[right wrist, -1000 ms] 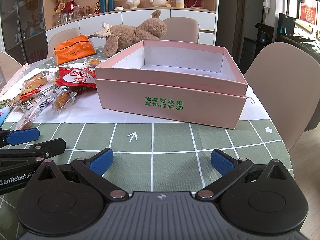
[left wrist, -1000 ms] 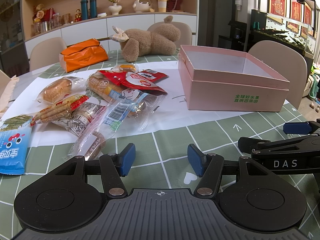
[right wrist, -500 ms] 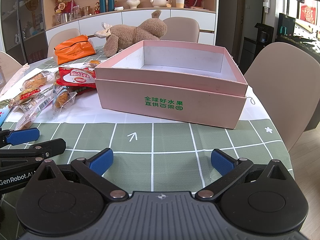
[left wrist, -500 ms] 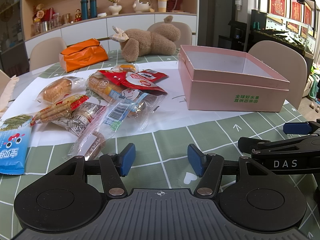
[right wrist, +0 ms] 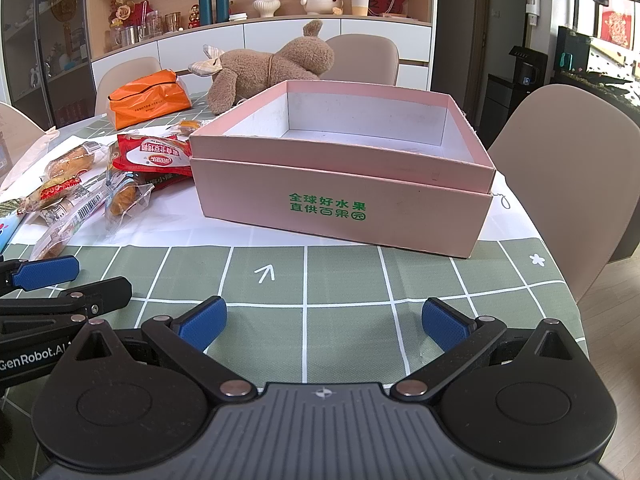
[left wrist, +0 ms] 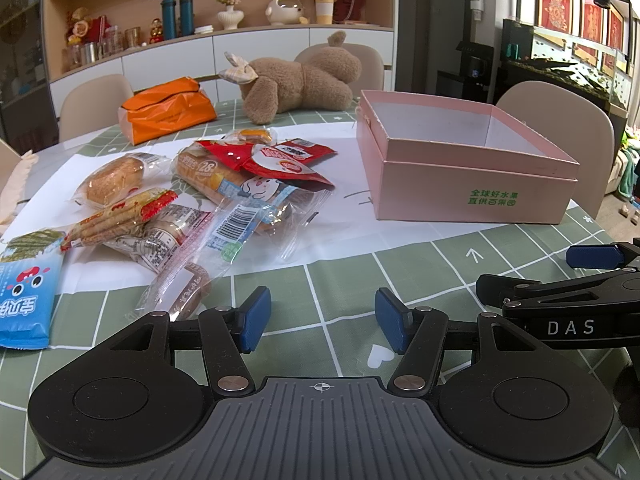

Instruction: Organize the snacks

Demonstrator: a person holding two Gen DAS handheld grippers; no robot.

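A heap of wrapped snacks (left wrist: 208, 200) lies on white paper left of an open pink box (left wrist: 468, 168) with green lettering. Among them are a red packet (left wrist: 280, 164), a bun in clear wrap (left wrist: 114, 178) and a blue packet (left wrist: 22, 300). My left gripper (left wrist: 320, 320) is open over the green checked cloth, just in front of the heap, holding nothing. My right gripper (right wrist: 324, 324) is open and empty in front of the pink box (right wrist: 340, 168), whose inside looks bare. The snacks (right wrist: 100, 188) lie to its left.
A brown plush toy (left wrist: 296, 76) and an orange bag (left wrist: 168, 110) lie at the table's far side. Beige chairs (right wrist: 568, 168) stand around the table. The table edge (right wrist: 576, 292) falls away on the right. A cabinet with ornaments lines the back wall.
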